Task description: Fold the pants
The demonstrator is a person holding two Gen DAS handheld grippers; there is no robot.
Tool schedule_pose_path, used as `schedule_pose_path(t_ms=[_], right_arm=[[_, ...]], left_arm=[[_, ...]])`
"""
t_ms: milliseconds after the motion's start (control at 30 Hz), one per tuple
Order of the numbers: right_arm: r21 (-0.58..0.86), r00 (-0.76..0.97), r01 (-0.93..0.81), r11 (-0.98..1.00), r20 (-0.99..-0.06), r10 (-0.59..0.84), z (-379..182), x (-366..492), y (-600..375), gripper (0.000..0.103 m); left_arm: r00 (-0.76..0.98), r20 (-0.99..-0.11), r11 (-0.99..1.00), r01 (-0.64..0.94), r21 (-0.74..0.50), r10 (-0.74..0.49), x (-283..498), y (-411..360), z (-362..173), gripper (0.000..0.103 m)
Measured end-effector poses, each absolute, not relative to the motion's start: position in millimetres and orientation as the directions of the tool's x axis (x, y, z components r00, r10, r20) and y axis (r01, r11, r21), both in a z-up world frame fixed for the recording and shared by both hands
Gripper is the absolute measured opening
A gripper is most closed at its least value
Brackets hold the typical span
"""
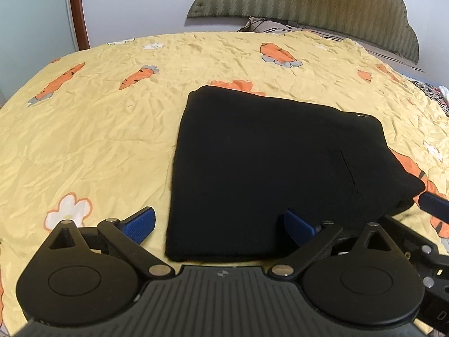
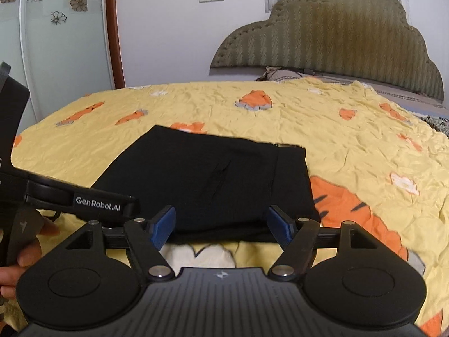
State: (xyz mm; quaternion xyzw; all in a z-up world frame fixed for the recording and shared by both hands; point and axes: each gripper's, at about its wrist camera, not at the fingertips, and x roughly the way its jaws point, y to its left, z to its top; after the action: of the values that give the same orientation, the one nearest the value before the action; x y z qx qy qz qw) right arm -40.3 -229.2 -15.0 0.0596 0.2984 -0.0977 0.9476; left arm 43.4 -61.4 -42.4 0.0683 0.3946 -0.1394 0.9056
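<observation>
— Where do we stand?
— The pants (image 1: 252,174) lie folded into a compact black square on the bed (image 1: 92,129). Our left gripper (image 1: 219,224) and right gripper (image 2: 221,223) both hang at the near edge, jaws spread, pinching nothing.
— Risks?
— We could snag a jaw under the hem (the fabric looks soft) and drag the fold open.

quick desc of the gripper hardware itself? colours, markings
Both match: the left gripper and right gripper have matte black bodies, ribbed centre plates, round black discs, silver pivot pins and blue textured fingers. White GenRobot.AI lettering shows on the left one.
</observation>
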Motion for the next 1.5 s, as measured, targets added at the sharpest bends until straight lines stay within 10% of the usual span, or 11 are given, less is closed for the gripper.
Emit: schedule_pose_path(t_ms=[1500], right_arm=[[0.028,0.747,0.238,0.971,-0.644,-0.164,-22.8,-72.0,-194.1,0.081]], left_arm=[[0.641,-0.752,0.965,0.262,0.027,-0.153,-9.5,-35.1,-54.0,0.098]])
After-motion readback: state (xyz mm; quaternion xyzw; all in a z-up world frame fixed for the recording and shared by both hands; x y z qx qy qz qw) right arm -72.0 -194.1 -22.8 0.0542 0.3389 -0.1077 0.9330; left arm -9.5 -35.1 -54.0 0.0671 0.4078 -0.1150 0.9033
